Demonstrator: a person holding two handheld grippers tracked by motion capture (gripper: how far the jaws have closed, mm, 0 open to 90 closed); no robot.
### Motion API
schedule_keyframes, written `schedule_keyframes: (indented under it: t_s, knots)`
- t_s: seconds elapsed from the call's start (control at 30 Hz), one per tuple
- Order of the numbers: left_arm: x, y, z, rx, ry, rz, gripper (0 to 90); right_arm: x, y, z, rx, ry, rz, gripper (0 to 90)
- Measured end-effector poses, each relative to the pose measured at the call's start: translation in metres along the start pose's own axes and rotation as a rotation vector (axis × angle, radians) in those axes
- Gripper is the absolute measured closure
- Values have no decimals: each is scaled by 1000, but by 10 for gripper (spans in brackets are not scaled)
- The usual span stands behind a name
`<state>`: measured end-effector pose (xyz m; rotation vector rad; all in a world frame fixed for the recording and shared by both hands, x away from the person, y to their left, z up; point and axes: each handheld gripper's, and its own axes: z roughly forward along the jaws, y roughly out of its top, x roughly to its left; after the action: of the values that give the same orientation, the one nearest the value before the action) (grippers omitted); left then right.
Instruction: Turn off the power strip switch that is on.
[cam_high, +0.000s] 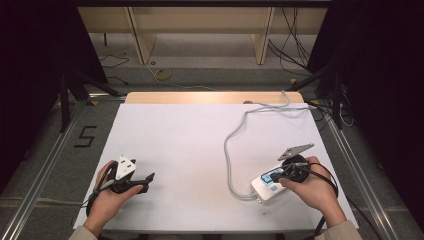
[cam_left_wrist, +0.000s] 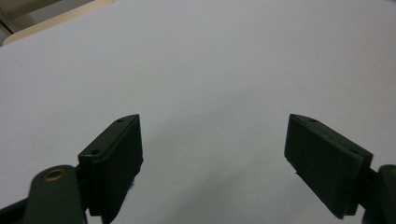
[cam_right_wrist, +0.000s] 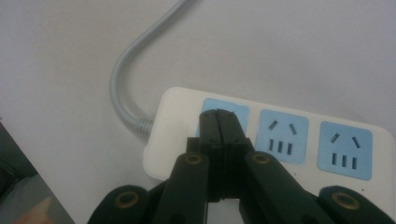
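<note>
A white power strip (cam_high: 267, 187) (cam_right_wrist: 280, 116) with pale blue sockets lies at the table's front right, its grey cable (cam_high: 231, 150) (cam_right_wrist: 126, 74) looping toward the far edge. My right gripper (cam_high: 280, 172) (cam_right_wrist: 218, 116) is shut with nothing between its jaws. Its joined tips rest over the blue panel (cam_right_wrist: 238, 112) at the cable end of the strip. The other two sockets (cam_right_wrist: 282, 135) are bare. My left gripper (cam_high: 149, 179) (cam_left_wrist: 212, 154) lies open in a hand at the front left, jaws wide apart over bare white table, holding nothing.
The white tabletop (cam_high: 190, 145) has a wooden strip (cam_high: 210, 97) along its far edge. Beyond it are floor cables and shelf legs (cam_high: 142, 42). Dark curtains flank both sides. A metal rail (cam_high: 45, 165) runs along the left of the table.
</note>
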<state>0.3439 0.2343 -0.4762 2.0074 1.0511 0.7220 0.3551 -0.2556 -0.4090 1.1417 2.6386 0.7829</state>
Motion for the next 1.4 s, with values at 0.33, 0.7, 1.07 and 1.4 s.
schedule_keyframes:
  t_s: [0.33,0.7,1.07,1.4]
  knots:
    - [0,0,0,1,0,2,191,2,0,2,20,0,-7,900]
    - [0,0,0,3,-1,0,191,3,1,4,40,6,-9,900]
    - [0,0,0,3,-2,0,191,3,1,7,66,5,-1,900]
    - [0,0,0,3,-2,0,191,3,0,10,99,11,12,900]
